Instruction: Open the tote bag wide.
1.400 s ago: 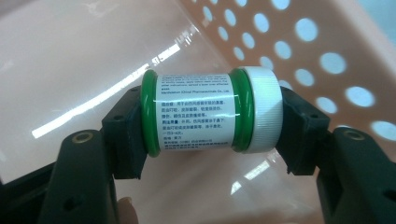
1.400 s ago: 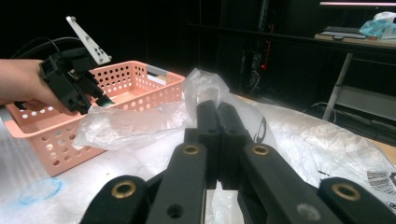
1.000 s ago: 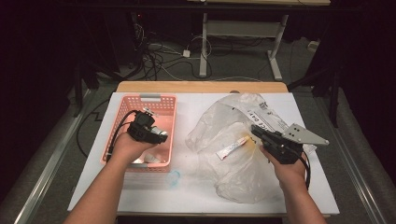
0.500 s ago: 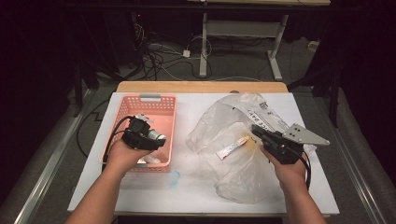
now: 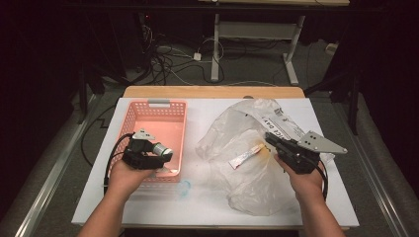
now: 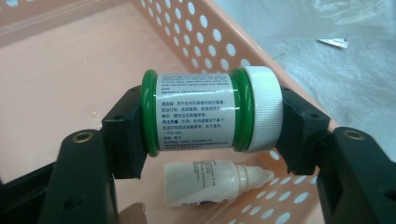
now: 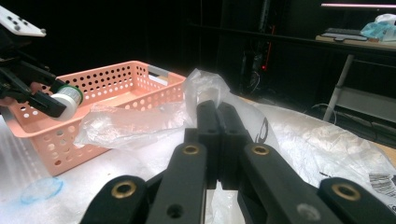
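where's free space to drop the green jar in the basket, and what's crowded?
Bare: the far half of the pink basket, toward its grey handle. Its near end holds a small dropper bottle, right under the green jar in the left hand-held gripper. Crowded: the clear plastic bag covering the table's right half, pinched by the right hand-held gripper.

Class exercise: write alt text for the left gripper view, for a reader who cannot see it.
The left gripper clamps a green jar with a white cap sideways between its black jaws, over a pink perforated basket. A small white dropper bottle lies on the basket floor below.
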Demonstrator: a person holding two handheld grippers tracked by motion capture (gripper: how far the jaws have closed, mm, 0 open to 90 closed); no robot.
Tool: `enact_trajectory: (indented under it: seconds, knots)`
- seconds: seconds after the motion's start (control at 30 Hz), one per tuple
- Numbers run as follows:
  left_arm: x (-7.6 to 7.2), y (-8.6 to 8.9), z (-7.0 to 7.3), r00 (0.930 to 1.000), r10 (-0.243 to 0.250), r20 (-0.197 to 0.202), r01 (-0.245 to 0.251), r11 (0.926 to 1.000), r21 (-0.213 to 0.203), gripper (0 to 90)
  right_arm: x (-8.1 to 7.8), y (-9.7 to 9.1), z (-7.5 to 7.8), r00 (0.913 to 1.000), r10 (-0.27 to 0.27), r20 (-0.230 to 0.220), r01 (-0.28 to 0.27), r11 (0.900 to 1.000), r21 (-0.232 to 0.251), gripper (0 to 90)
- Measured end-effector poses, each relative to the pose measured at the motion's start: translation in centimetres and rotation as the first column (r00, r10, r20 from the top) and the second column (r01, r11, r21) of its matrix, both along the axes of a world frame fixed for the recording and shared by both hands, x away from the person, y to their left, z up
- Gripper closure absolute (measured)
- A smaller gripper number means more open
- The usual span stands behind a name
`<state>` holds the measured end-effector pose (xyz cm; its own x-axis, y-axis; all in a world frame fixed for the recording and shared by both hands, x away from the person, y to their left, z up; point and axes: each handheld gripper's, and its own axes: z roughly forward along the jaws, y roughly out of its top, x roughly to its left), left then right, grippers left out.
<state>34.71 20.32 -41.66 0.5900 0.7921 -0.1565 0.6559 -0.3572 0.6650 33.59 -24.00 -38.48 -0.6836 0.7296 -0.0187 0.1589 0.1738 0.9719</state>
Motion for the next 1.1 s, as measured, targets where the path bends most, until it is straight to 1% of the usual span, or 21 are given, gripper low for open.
enact_trajectory:
  seconds: [0.1,0.2,0.27,0.4,0.47,0.57,0.67,0.77,0.9,0.97,1.1]
  knots:
    - [-0.5,0.2,-0.4,0.9998,0.005,0.021,-0.004,0.9992,-0.039,34.9,0.0,0.0,0.0,1.0,0.001,-0.001,-0.001,1.0,0.0,90.0]
    - [-1.0,0.2,-0.6,0.9986,0.015,0.05,-0.013,0.9991,-0.039,34.9,0.0,0.0,-0.1,1.0,0.0,-0.005,0.0,1.0,0.0,90.0]
    - [-1.3,0.1,-0.6,0.9979,0.015,0.063,-0.012,0.9987,-0.05,34.9,0.0,0.0,-0.1,1.0,0.0,-0.005,0.0,1.0,0.0,90.0]
    - [-1.8,-0.1,-0.8,0.9959,0.011,0.09,-0.008,0.9992,-0.04,34.9,0.0,0.1,-0.2,1.0,0.0,-0.009,0.0,1.0,-0.006,90.0]
    - [-2.0,-0.1,-0.8,0.9951,0.011,0.098,-0.007,0.9991,-0.042,34.9,0.1,0.1,-0.2,1.0,0.0,-0.007,0.0,1.0,-0.007,90.0]
    - [-2.4,-0.1,-0.9,0.9936,0.013,0.112,-0.006,0.9984,-0.057,34.9,0.0,0.2,-0.3,1.0,0.001,-0.007,-0.001,1.0,-0.005,90.0]
    - [-2.8,-0.3,-0.9,0.991,0.006,0.134,0.002,0.9985,-0.055,35.0,0.0,0.2,-0.3,1.0,0.003,-0.009,-0.003,1.0,-0.005,90.0]
    - [-3.1,-0.4,-0.8,0.9893,0.008,0.146,0.003,0.9968,-0.08,34.9,-0.1,0.2,-0.2,1.0,0.001,-0.009,-0.001,1.0,-0.005,90.0]
    - [-3.4,-0.7,-0.4,0.9878,-0.004,0.156,0.021,0.9944,-0.104,34.9,-0.1,0.1,-0.1,1.0,0.004,-0.001,-0.004,1.0,-0.001,90.0]
    - [-3.6,-0.9,-0.3,0.9871,-0.014,0.16,0.033,0.9926,-0.117,34.9,-0.1,0.1,-0.2,1.0,0.003,-0.006,-0.003,1.0,0.0,90.0]
    - [-4.1,-1.6,0.1,0.9848,-0.042,0.169,0.064,0.99,-0.126,34.9,-0.1,0.1,-0.1,1.0,0.003,-0.004,-0.003,1.0,-0.002,90.0]
